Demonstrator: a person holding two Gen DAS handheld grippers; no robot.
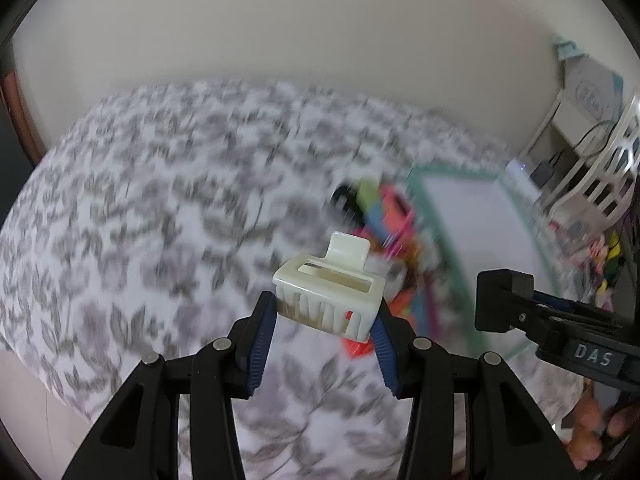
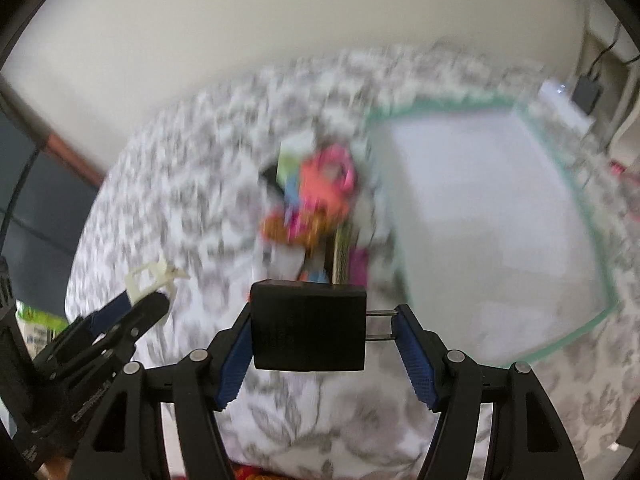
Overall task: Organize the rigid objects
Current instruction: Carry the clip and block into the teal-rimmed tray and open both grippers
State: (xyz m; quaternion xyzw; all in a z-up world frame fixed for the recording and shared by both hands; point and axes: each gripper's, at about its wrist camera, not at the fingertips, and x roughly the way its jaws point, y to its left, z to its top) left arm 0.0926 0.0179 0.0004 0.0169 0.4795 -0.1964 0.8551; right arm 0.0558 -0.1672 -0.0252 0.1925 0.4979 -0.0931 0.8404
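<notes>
Left fingers (image 1: 326,322) pinching cream clip (image 1: 330,298), right fingers (image 2: 320,332) clamping black block (image 2: 309,328), above open floral cloth (image 1: 140,220).

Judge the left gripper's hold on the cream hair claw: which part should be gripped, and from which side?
Grip the cream hair claw across its toothed body's two short ends, coming from the tooth side, as the left gripper does; those ends are flat and parallel, and the lever tab stays clear.

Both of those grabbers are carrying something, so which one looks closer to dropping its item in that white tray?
Probably the right hand-held gripper: its black block is beside the tray; the left, holding the hair clip, is farther away.
</notes>
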